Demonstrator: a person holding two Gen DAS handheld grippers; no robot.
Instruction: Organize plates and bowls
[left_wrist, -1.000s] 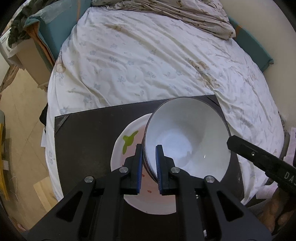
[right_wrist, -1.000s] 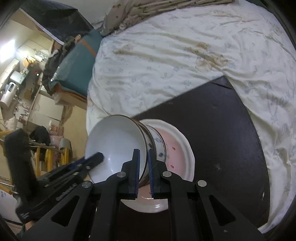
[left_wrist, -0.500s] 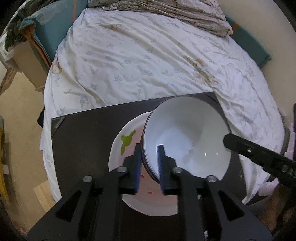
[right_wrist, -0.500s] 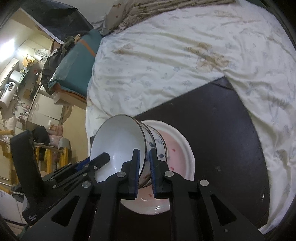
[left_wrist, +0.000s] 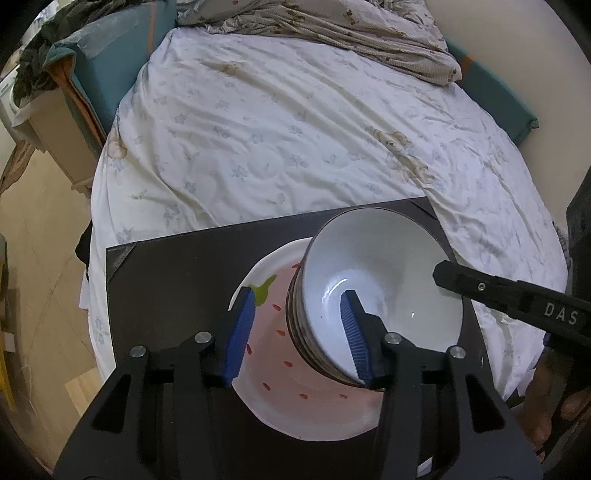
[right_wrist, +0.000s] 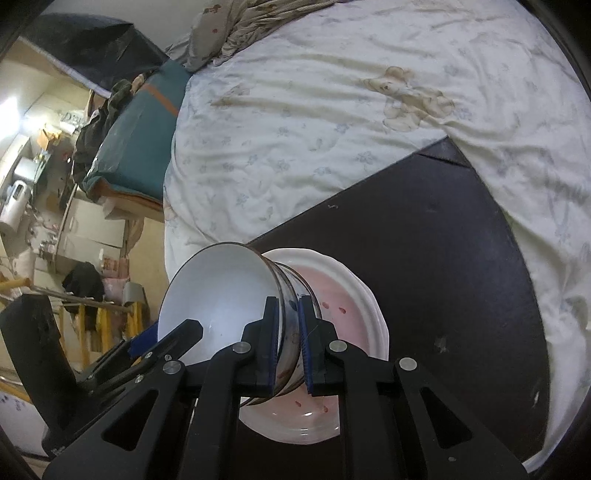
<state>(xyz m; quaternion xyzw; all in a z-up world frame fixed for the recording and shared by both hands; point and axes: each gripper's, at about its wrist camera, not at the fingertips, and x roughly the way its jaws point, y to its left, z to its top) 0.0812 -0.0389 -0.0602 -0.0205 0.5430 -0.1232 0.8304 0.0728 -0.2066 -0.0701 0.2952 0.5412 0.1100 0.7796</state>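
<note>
A white bowl (left_wrist: 384, 273) with a dark rim sits on a pink strawberry-patterned plate (left_wrist: 295, 387) on a dark board (left_wrist: 177, 280). My left gripper (left_wrist: 301, 332) is open, its blue pads wide apart on either side of the bowl's near rim. My right gripper (right_wrist: 286, 343) is shut on the bowl's (right_wrist: 221, 291) rim, one finger inside and one outside. The plate (right_wrist: 351, 295) lies under the bowl in the right wrist view. The right gripper also shows as a black finger at the bowl's right edge in the left wrist view.
The dark board (right_wrist: 443, 258) lies on a bed with a white flowered sheet (left_wrist: 295, 129). A crumpled blanket (left_wrist: 332, 26) lies at the bed's far end. Wooden floor (left_wrist: 40, 240) and boxes are to the left of the bed.
My left gripper has opened and let go of the bowl's rim. The bowl now rests on the plate. My right gripper stays shut on the rim.
</note>
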